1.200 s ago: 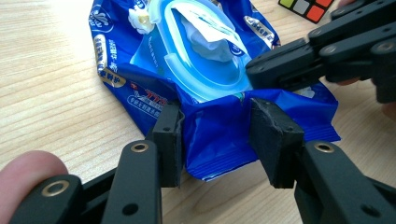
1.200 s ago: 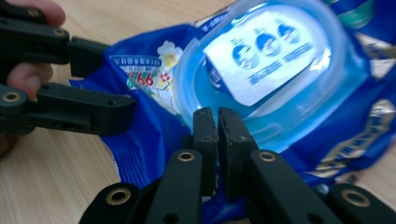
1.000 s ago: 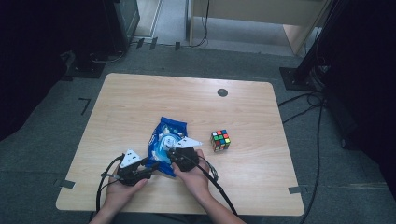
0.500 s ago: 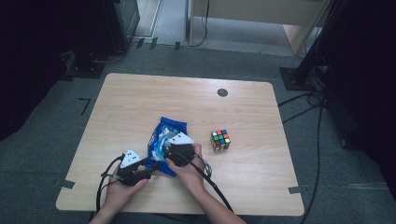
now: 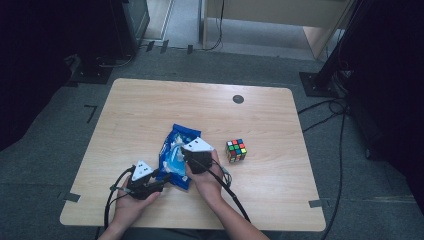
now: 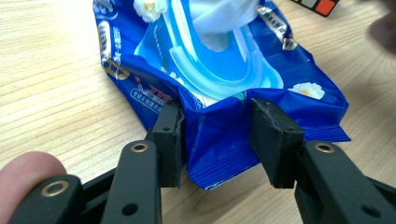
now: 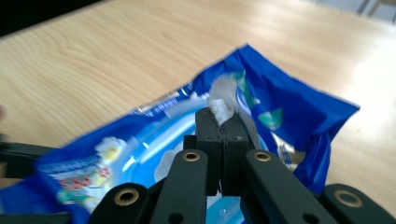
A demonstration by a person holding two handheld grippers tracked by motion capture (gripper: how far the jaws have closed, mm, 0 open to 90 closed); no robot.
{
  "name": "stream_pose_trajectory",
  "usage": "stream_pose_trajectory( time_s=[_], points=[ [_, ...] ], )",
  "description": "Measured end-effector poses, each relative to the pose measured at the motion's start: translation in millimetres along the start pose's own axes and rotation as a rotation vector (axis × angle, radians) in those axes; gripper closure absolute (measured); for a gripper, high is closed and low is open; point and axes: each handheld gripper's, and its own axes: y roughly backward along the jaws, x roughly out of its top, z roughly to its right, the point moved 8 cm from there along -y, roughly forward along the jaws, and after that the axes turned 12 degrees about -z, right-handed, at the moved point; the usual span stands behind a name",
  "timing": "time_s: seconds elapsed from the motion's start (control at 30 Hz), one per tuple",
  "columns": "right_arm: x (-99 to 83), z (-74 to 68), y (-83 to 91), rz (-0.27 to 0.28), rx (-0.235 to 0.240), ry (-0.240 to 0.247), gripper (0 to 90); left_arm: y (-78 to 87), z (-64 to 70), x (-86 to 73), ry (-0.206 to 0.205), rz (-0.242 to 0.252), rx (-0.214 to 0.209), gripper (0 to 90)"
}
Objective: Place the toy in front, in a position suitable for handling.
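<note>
Seen from above, a wooden table with a blue wet-wipe pack lying near its front middle, a colour cube just to the right of it and apart. Left gripper at the pack's near end, jaws part open and pressed against the crumpled blue wrapper from both sides, pinching its near edge between them. Right gripper over the top of the pack, jaws closed tight together on a small tuft of white wipe rising from the pale oval opening. Pack flat on the wood, far end slightly lifted and creased in the right gripper view. One hand behind each gripper, forearms entering from the table's near edge. Small dark disc near the far edge, well apart.
</note>
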Motion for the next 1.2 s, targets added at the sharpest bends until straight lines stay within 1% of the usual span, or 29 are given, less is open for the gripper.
stream_pose_trajectory(
  time_s=[0.03, 0.07, 0.2, 0.23, 0.27, 0.33, 0.37, 0.4, 0.43, 0.47, 0.5, 0.53, 0.57, 0.6, 0.63, 0.67, 0.7, 0.73, 0.77, 0.8, 0.87, 0.97, 1.03, 1.1, 1.13, 1.2],
  points=[
    [3.0, -0.7, 5.2, 0.016, -0.004, 0.014, 90.0, -0.4, -0.1, 0.0, -0.003, -0.004, 0.005, 56.4],
    [5.7, -1.9, 10.4, 0.027, -0.004, 0.024, 90.0, -1.2, 0.4, 0.4, 0.006, -0.004, 0.008, 56.4],
    [16.8, -7.4, 28.5, 0.073, 0.036, 0.042, 89.9, -4.0, -0.6, 2.1, 0.019, -0.015, 0.031, 56.3],
    [22.2, -10.5, 39.0, 0.101, 0.054, 0.049, 89.9, -4.8, -1.0, 2.7, 0.025, -0.018, 0.035, 56.4],
    [22.2, -10.5, 39.0, 0.101, 0.054, 0.049, 89.9, -5.3, -1.2, 3.1, 0.029, -0.020, 0.038, 56.4],
    [27.1, -13.5, 47.9, 0.131, 0.070, 0.060, 90.0, -6.9, -1.5, 5.2, 0.052, -0.017, 0.046, 56.4],
    [30.6, -15.2, 54.0, 0.151, 0.076, 0.066, 89.9, -8.2, -1.6, 6.8, 0.062, -0.016, 0.049, 56.4],
    [37.4, -18.5, 65.6, 0.176, 0.086, 0.081, 89.9, -9.8, -1.6, 7.6, 0.066, -0.026, 0.052, 56.5],
    [40.3, -20.0, 71.2, 0.187, 0.088, 0.088, 89.9, -10.8, -1.6, 9.1, 0.072, -0.024, 0.054, 56.3],
    [40.3, -20.0, 71.2, 0.187, 0.088, 0.088, 89.9, -11.8, -1.9, 10.5, 0.078, -0.024, 0.056, 56.3],
    [43.9, -23.4, 80.5, 0.201, 0.097, 0.101, 89.8, -12.8, -2.9, 11.9, 0.081, -0.026, 0.059, 54.8],
    [43.9, -23.4, 80.5, 0.201, 0.097, 0.101, 89.8, -14.2, -3.7, 13.8, 0.096, -0.023, 0.062, 54.8],
    [44.3, -26.8, 88.0, 0.208, 0.107, 0.119, 89.8, -16.6, -6.7, 17.1, 0.108, -0.023, 0.069, 53.1],
    [44.3, -26.8, 88.0, 0.208, 0.107, 0.119, 89.8, -16.6, -6.7, 17.1, 0.108, -0.023, 0.069, 53.0],
    [43.8, -27.8, 90.4, 0.209, 0.110, 0.125, 89.7, -18.6, -10.1, 20.5, 0.117, -0.021, 0.074, 53.0],
    [40.7, -28.5, 96.6, 0.214, 0.118, 0.128, 89.7, -19.6, -12.0, 22.4, 0.126, -0.017, 0.077, 52.7],
    [38.3, -27.8, 98.8, 0.214, 0.119, 0.127, 89.7, -20.7, -16.0, 26.0, 0.146, -0.007, 0.079, 52.5],
    [35.8, -26.5, 100.7, 0.214, 0.116, 0.125, 89.7, -20.0, -16.7, 26.9, 0.147, 0.004, 0.080, 52.3],
    [35.8, -26.5, 100.7, 0.214, 0.116, 0.125, 89.7, -20.0, -16.7, 26.9, 0.147, 0.004, 0.080, 51.9],
    [33.2, -24.2, 102.0, 0.215, 0.114, 0.127, 89.7, -18.2, -16.2, 27.0, 0.140, 0.016, 0.078, 51.9],
    [27.1, -20.1, 103.5, 0.208, 0.119, 0.113, 89.7, -11.2, -14.3, 25.7, 0.117, 0.036, 0.067, 49.3],
    [17.2, -13.0, 103.2, 0.195, 0.124, 0.096, 89.6, 3.7, -13.2, 23.8, 0.087, 0.084, 0.029, 44.1],
    [10.6, -9.5, 101.5, 0.186, 0.130, 0.084, 89.6, 15.0, -12.0, 24.0, 0.063, 0.126, 0.005, 41.5],
    [4.7, -6.1, 99.5, 0.179, 0.133, 0.075, 89.6, 26.1, -6.4, 26.3, 0.024, 0.176, -0.028, 39.8],
    [1.5, -4.5, 98.3, 0.176, 0.136, 0.068, 89.6, 28.8, -3.5, 27.7, 0.012, 0.193, -0.040, 39.0],
    [-2.2, -2.5, 97.4, 0.173, 0.140, 0.061, 89.6, 33.5, 7.2, 31.3, -0.030, 0.217, -0.090, 37.0]
  ],
)
